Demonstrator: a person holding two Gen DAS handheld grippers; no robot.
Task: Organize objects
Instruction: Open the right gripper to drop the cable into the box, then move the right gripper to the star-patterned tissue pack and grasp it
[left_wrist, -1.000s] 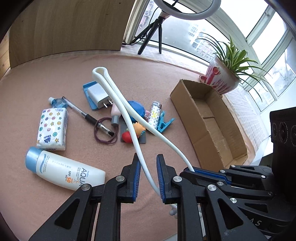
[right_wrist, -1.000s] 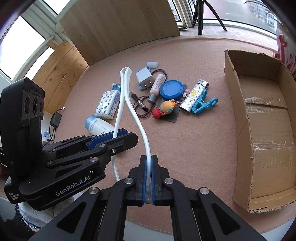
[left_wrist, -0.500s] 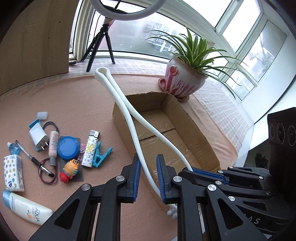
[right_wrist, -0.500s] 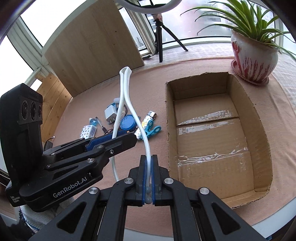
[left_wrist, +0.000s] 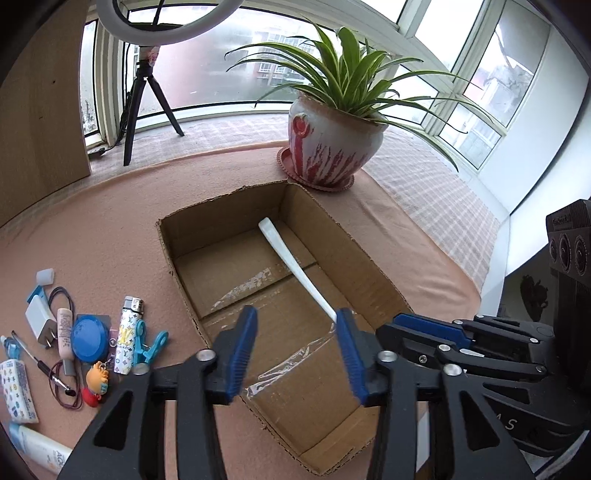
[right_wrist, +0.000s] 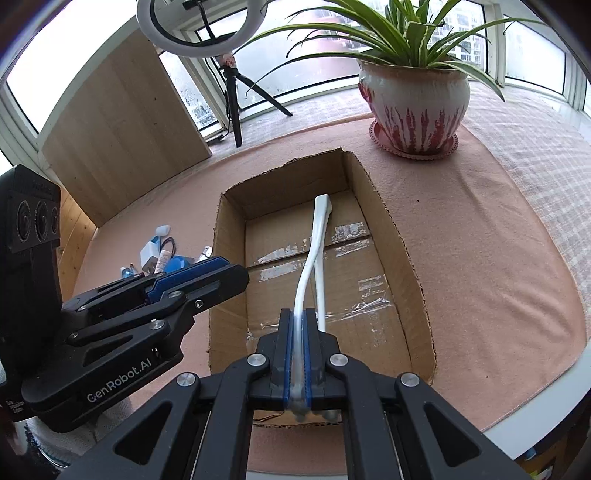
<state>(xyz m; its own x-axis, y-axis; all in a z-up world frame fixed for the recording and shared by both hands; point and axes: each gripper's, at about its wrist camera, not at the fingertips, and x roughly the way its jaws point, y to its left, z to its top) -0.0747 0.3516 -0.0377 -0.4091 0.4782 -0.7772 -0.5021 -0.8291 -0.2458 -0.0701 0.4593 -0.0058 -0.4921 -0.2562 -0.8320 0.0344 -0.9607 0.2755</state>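
A long white looped band (right_wrist: 317, 236) reaches down into the open cardboard box (right_wrist: 406, 254), its far end near the box's back wall. My right gripper (right_wrist: 298, 343) is shut on the band's near end, above the box's front. In the left wrist view the band (left_wrist: 291, 266) lies across the box floor and the box (left_wrist: 177, 258) fills the middle. My left gripper (left_wrist: 295, 332) is open and empty, jaws wide apart, above the box's front half. The right gripper (left_wrist: 424, 328) shows beside it on the right.
A potted spider plant (left_wrist: 332, 140) stands behind the box. Left of the box lie a lighter (left_wrist: 127, 332), a blue clip (left_wrist: 149, 347), a blue lid (left_wrist: 88, 341), a charger (left_wrist: 38, 319), a doll keyring (left_wrist: 94, 382), tissues (left_wrist: 16, 387) and a sunscreen bottle (left_wrist: 37, 448). A tripod (left_wrist: 144, 99) stands at the back.
Both grippers carried the band from the clutter over to the box and lowered it inside. My left gripper opened and let go of the band; the right one still holds it.
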